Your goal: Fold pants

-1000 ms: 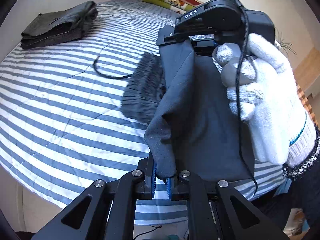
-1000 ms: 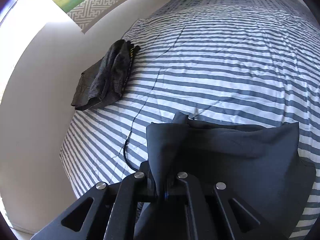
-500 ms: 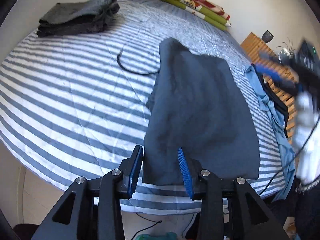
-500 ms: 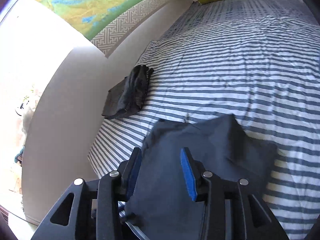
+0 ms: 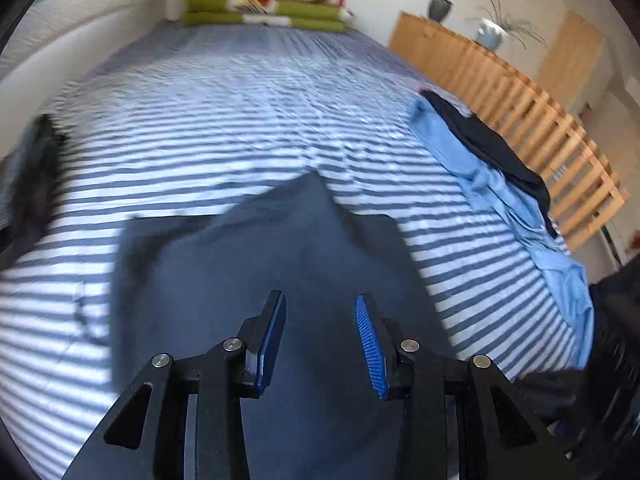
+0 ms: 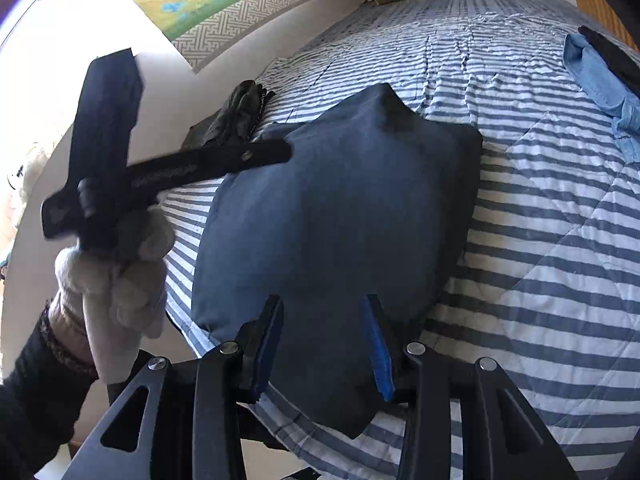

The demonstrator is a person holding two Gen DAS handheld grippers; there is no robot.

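Pants (image 6: 340, 216): dark blue, folded into a compact shape, lying flat on the bed near its front edge; one corner of the fold points toward the far end of the bed.
Left gripper (image 5: 320, 340): wide open, the two blue pads apart, nothing between them; it is above the near part of the pants. The right wrist view shows it from the side (image 6: 276, 152), tip over the left edge of the pants, but I cannot tell there if it touches the cloth.
Right gripper (image 6: 324, 344): also wide open and holding nothing; the pants lie under and ahead of its fingers.
Hand (image 6: 116, 276): in a white knit glove with a dark sleeve, it holds the handle of the left gripper.
Bed (image 6: 540, 216): cover with blue and white stripes.
Dark clothes (image 6: 236, 120): a folded pile beside the left edge of the bed, just behind the pants.
Blue cloth (image 5: 500, 188): on the right side of the bed, with a black garment (image 5: 488, 140) on top of it.
Blankets (image 5: 264, 6): green and red, stacked at the far end.
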